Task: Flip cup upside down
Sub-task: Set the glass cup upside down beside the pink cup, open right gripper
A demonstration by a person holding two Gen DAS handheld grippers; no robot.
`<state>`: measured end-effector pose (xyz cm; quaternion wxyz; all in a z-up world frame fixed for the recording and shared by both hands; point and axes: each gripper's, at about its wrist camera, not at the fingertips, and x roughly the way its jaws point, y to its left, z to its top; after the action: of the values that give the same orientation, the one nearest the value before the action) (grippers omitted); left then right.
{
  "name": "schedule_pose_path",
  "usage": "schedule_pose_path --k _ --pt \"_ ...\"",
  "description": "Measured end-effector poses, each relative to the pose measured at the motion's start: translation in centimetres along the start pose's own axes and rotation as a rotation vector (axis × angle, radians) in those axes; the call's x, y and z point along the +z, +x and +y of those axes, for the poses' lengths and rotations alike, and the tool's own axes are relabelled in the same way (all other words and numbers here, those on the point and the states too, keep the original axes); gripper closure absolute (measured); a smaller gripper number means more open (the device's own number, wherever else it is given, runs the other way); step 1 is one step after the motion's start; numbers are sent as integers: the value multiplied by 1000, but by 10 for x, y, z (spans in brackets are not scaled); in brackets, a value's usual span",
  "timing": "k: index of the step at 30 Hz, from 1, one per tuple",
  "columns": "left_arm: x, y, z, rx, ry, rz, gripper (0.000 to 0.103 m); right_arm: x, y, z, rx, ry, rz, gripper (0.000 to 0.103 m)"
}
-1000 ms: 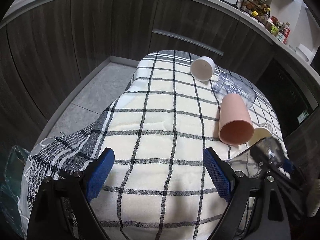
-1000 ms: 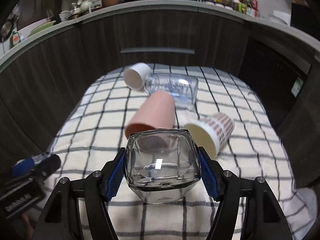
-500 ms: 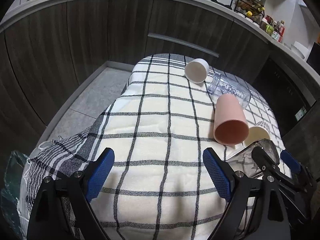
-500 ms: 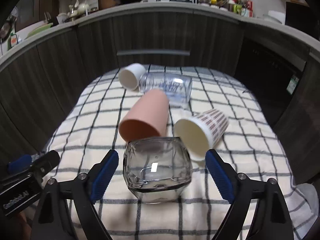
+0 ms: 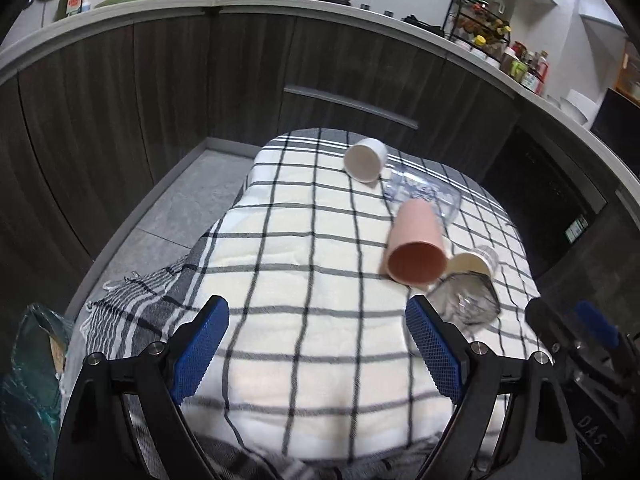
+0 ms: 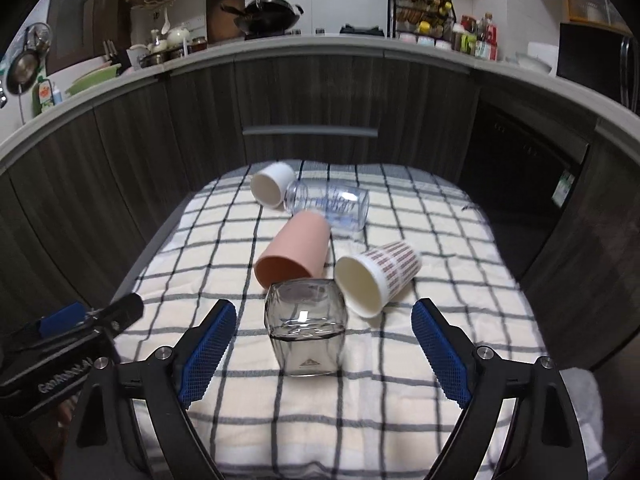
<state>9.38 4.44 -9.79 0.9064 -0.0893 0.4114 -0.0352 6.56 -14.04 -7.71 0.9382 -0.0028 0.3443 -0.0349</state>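
A clear smoky glass cup (image 6: 305,326) stands upside down on the checked cloth (image 6: 440,248), free of any gripper; it also shows in the left wrist view (image 5: 466,304). My right gripper (image 6: 323,354) is open, its blue pads either side of the glass and a little nearer to me. My left gripper (image 5: 316,354) is open and empty over the cloth's left part. A pink cup (image 6: 294,250), a patterned paper cup (image 6: 376,280), a white cup (image 6: 270,184) and a clear jar (image 6: 330,204) lie on their sides behind the glass.
The cloth-covered table stands in front of dark wood kitchen cabinets (image 6: 312,100). A counter above holds a wok, bottles and dishes. The floor (image 5: 168,216) lies left of the table, with a green bag (image 5: 32,360) at the lower left.
My right gripper opened and let go of the glass cup, then drew back from it. The glass now stands alone on the cloth. My left gripper also pulled back.
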Motion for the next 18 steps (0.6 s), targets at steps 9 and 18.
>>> schedule_pose_path --k 9,18 --pt "-6 -44 -23 6 37 -45 12 -1 -45 -27 -3 62 -47 11" --pt "-6 -90 -40 32 78 -133 12 3 -75 -39 19 84 -107 11"
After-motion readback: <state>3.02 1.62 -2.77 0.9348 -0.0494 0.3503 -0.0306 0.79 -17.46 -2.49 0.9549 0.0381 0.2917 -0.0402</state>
